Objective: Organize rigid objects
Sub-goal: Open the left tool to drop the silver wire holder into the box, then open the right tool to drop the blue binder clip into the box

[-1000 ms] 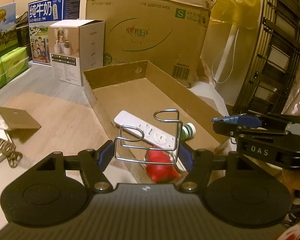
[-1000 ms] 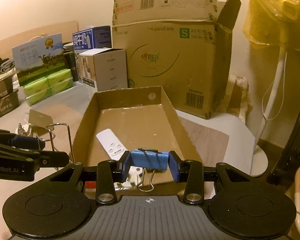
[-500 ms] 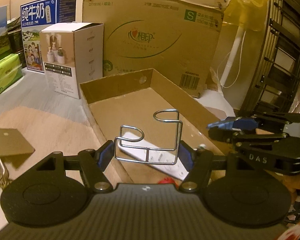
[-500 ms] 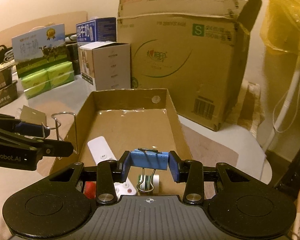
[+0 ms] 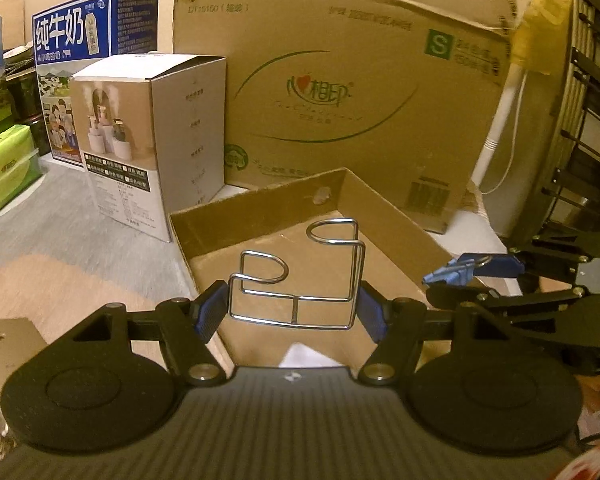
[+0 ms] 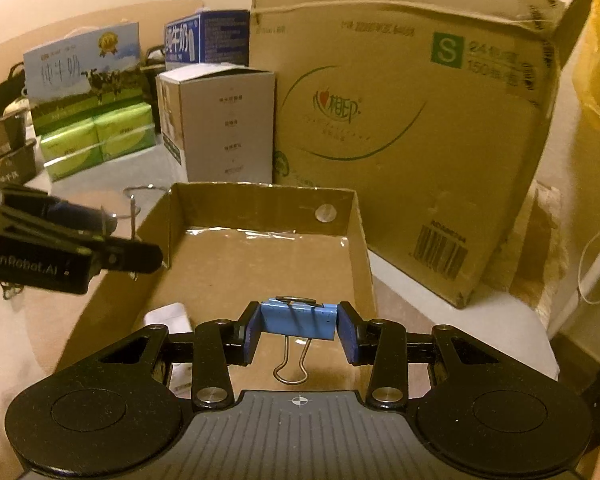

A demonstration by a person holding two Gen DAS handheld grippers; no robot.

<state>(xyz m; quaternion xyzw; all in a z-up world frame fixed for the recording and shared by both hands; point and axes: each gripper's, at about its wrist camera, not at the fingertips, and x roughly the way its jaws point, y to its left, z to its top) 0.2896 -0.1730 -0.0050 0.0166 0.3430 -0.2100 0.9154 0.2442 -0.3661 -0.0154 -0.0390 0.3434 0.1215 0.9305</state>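
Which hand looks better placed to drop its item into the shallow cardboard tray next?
Right, probably. The right gripper holds the blue binder clip over the tray floor. The left gripper, clamping the wire rack, sits nearer the tray's left wall.

white remote point(image 6: 168, 316) mostly hidden behind the right gripper point(image 6: 299, 330).

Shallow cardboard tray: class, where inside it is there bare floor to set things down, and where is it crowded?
The shallow cardboard tray has bare floor across its far half, bordered by the back wall with the round hole and both side walls. The near left corner is taken by a white remote control. Outside, the white carton and large brown box crowd its back edge.
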